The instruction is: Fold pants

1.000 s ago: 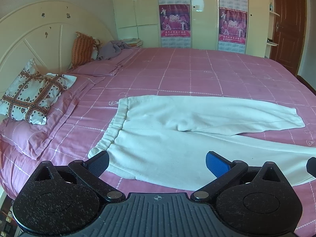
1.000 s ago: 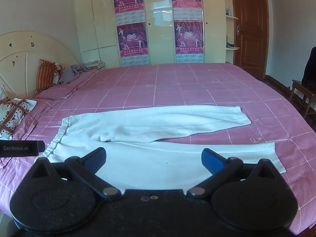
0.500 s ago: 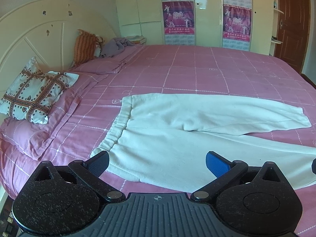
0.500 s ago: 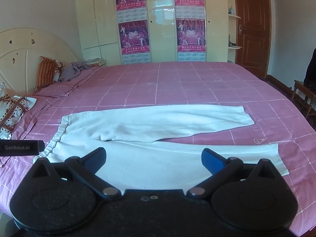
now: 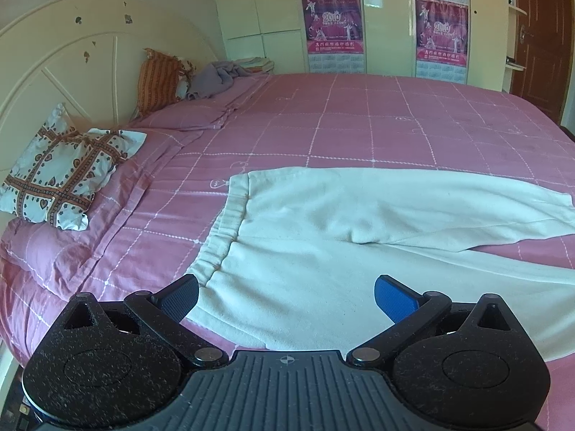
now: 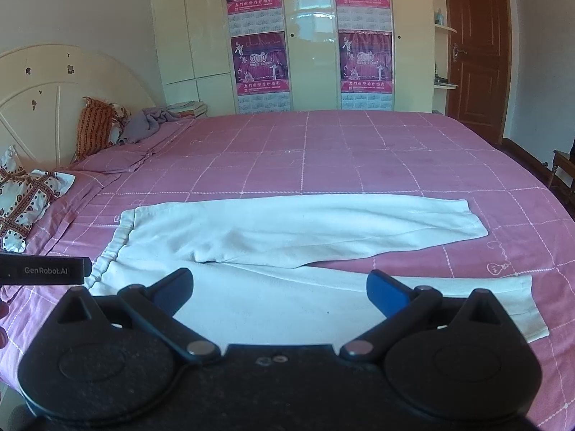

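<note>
White pants (image 5: pixel 323 230) lie flat on the pink checked bedspread (image 5: pixel 359 125), waistband to the left, both legs stretched right and slightly apart. They also show in the right wrist view (image 6: pixel 287 233). My left gripper (image 5: pixel 285 296) is open and empty, hovering over the near edge of the pants close to the waistband. My right gripper (image 6: pixel 278 291) is open and empty, hovering over the near leg. Part of the left gripper's body (image 6: pixel 43 270) shows at the left edge of the right wrist view.
A patterned pillow (image 5: pixel 61 176) lies at the left on a pink pillow. An orange striped cushion (image 5: pixel 158 79) and a grey cloth (image 5: pixel 215 79) lie at the headboard. A wardrobe (image 6: pixel 309 36) with posters and a brown door (image 6: pixel 478 46) stand behind the bed.
Both grippers have moved slightly, the left view shifting to show more of the headboard side. The pants have not moved. Both grippers stay open.
</note>
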The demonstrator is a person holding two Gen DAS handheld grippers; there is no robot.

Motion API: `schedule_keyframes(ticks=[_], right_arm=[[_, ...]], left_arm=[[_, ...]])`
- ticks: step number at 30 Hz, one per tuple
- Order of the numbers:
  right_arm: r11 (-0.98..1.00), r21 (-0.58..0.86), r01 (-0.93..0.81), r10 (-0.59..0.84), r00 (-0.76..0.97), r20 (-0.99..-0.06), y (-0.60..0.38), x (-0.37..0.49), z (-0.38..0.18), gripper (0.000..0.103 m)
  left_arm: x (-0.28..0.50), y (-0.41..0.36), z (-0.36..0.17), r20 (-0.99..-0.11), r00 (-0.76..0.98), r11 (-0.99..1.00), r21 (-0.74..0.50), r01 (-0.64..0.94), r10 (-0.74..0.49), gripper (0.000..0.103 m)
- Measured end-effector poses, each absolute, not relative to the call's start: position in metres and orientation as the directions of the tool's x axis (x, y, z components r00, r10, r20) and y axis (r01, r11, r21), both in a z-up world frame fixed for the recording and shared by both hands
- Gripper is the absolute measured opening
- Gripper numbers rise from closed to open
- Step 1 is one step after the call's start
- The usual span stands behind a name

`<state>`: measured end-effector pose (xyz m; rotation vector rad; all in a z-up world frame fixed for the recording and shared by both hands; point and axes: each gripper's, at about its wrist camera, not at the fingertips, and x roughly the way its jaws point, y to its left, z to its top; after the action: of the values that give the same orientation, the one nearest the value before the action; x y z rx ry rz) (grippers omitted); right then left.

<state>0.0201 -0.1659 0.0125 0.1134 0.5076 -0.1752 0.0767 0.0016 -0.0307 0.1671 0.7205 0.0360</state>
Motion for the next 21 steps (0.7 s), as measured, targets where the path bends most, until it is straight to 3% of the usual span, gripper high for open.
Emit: schedule_keyframes(ticks=[21], right_arm=[[0.983,-0.023,0.183,-0.160,0.784,-0.600,-0.171,0.117,-0.017,0.103]], left_arm=[[0.173,0.016,-0.069,-0.702,0.693,0.982,0.180,-0.050,0.164,0.103]])
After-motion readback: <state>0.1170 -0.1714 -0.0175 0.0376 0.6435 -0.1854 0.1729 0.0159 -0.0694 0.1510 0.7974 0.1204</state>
